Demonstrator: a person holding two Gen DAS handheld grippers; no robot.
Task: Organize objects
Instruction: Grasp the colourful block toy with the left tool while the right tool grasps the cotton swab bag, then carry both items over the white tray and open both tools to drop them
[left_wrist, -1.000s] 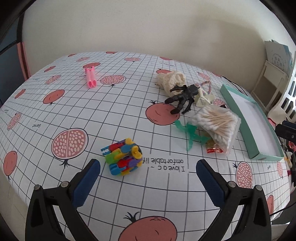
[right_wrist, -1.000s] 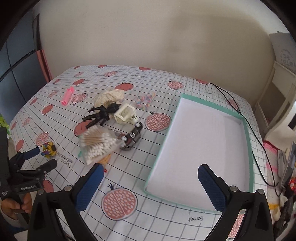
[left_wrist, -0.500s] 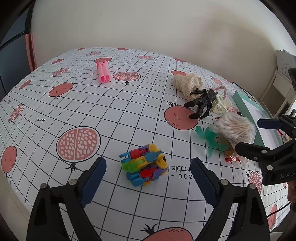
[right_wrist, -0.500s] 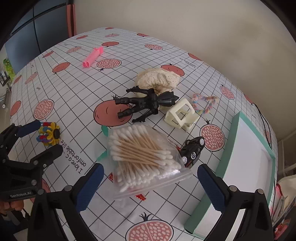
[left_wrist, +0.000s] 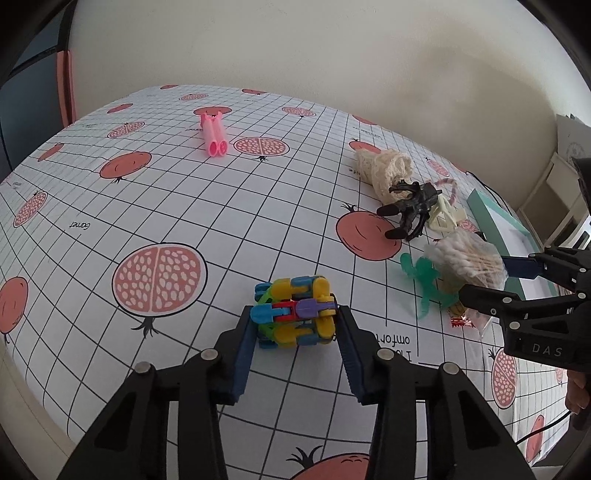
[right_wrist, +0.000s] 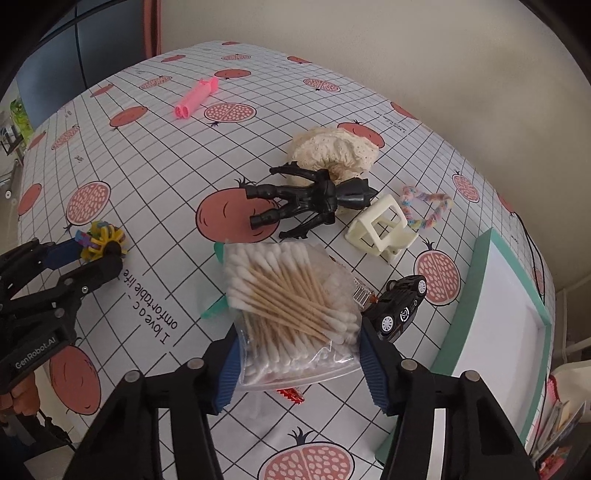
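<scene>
Claws first: the left claw (left_wrist: 293, 325) has its blue pads pressed against both sides of a toy made of coloured plastic links (left_wrist: 293, 312), which rests on the tabletop (left_wrist: 147, 192) between them, so it is clamped on that toy. The right claw (right_wrist: 297, 350) has its pads at either side of a clear bag of cotton swabs (right_wrist: 291, 306); the bag's lower end sits between the pads and looks pinched, with the rest of it stretching away over the cloth. Just right of the bag and touching the right pad's outer side lies a small black toy car (right_wrist: 402, 304), and a red wrapper (right_wrist: 291, 394) peeks from under the bag's near edge. A green plastic piece (right_wrist: 214, 310) shows at the bag's left side, mostly hidden. Beyond the bag lies a black action figure (right_wrist: 310, 195) on its back, its head against a cream lace cloth bundle (right_wrist: 336, 151). Beside the figure stands a cream plastic frame (right_wrist: 380, 229), and past it a pastel twisted loop (right_wrist: 424, 206). Far off near the back edge lies a pink tube-shaped toy (right_wrist: 195, 98), well apart from the rest. At the right sits a white tray with a green rim (right_wrist: 480, 280), nothing visible in it.
</scene>
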